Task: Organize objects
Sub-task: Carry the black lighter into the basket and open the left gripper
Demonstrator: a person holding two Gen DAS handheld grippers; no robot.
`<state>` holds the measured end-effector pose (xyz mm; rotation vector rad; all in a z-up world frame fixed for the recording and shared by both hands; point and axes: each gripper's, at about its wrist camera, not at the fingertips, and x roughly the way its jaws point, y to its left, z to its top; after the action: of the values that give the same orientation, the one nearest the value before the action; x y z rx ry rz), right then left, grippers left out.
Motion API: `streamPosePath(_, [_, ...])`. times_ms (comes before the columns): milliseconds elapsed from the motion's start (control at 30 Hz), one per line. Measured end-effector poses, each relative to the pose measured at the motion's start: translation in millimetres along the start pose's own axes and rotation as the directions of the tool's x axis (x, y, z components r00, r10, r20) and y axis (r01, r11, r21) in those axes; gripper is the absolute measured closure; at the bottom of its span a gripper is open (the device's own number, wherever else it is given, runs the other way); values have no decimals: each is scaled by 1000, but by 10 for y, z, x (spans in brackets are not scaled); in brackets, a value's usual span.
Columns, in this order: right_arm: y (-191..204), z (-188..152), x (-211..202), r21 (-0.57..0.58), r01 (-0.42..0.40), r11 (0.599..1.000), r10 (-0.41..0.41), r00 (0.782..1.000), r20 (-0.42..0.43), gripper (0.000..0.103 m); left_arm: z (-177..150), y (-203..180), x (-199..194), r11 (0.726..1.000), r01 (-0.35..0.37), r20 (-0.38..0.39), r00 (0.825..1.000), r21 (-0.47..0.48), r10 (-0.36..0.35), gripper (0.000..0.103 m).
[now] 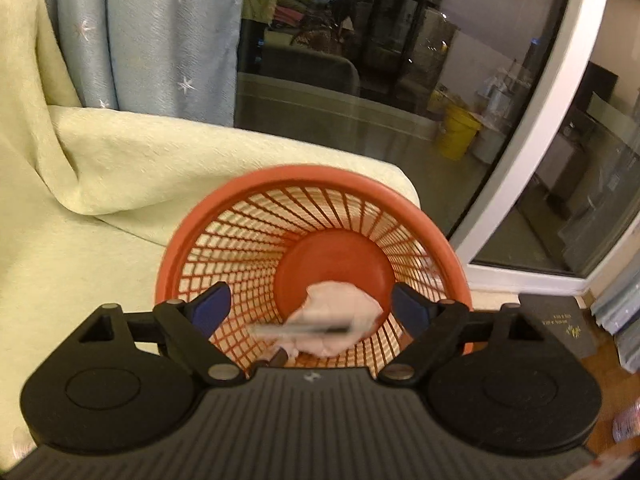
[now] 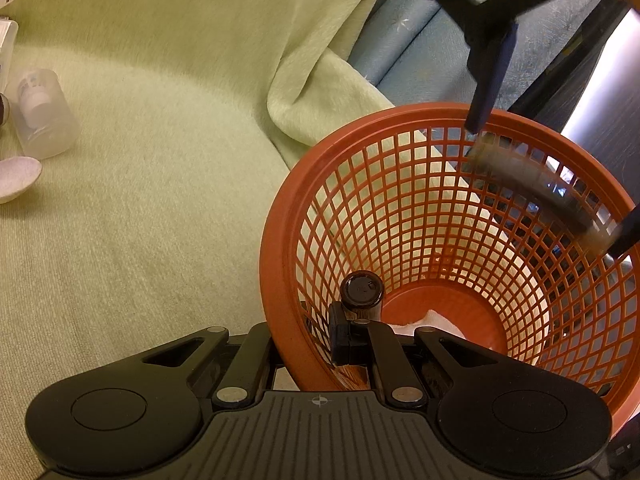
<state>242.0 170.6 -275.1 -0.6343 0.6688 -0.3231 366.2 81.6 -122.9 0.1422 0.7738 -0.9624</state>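
Holding my left gripper [image 1: 311,307] over the mouth of the orange mesh basket [image 1: 248,200], I have its blue-padded jaws spread wide, with a blurred pen-like stick [image 1: 300,330] lying crosswise in the gap between them. No pad presses on it in the left wrist view. In the right wrist view the same stick [image 2: 532,192] shows as a dark, blurred bar between the two blue fingers [image 2: 490,80], above the far side of the basket's rim, and I cannot tell whether it touches either finger there. At the bottom of the basket, on its solid round base, lies a crumpled pale tissue [image 1: 340,316].

My right gripper [image 2: 356,330] is clenched on the near wall of the basket, its pads pinched together at the rim with the orange mesh between them. A small dark brown bottle [image 2: 362,292] stands right against those pads, inside the basket, its round cap facing the camera.

The basket sits tipped on a pale green blanket [image 2: 160,200] that covers a sofa. A blue curtain with white stars [image 1: 160,40] hangs behind it, beside a dark glass door [image 1: 400,60]. Well away to the left on the blanket lie a clear plastic bottle [image 2: 44,116] on its side and a white round pad [image 2: 16,178].
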Motion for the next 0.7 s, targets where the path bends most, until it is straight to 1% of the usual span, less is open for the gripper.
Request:
streamPosePath(100, [12, 7, -3, 1, -1, 1000, 1, 1000, -1, 99, -27, 73, -96, 1000, -17, 19, 1000, -16, 17, 19])
streamPosePath(233, [31, 14, -7, 5, -3, 1000, 3, 1000, -1, 99, -124, 257, -317, 995, -86, 34, 996, -44, 88, 19])
streamPosePath(333, [45, 22, -14, 12, -3, 1000, 3, 1000, -1, 99, -267, 465, -534, 983, -158, 49, 985, -97, 163, 19])
streamPosePath(433, [53, 22, -30, 12, -3, 1000, 3, 1000, -1, 98, -485, 701, -791, 956, -242, 55, 966, -168, 254, 19])
streamPosePath(467, [64, 26, -37, 12, -3, 1000, 3, 1000, -1, 98, -569, 780, -878, 943, -274, 52, 956, -188, 288, 19])
streamPosePath(533, [71, 27, -44, 14, -3, 1000, 3, 1000, -1, 98, -730, 931, -1030, 917, -331, 43, 936, -222, 349, 19])
streamPosePath(600, [39, 6, -88, 18, -3, 1000, 3, 1000, -1, 98, -916, 1106, -1169, 891, -367, 27, 922, -267, 387, 19])
streamPosePath(700, [-5, 11, -38, 19, -2, 1000, 2, 1000, -4, 98, -1216, 1306, -1332, 842, -430, -17, 893, -325, 450, 19])
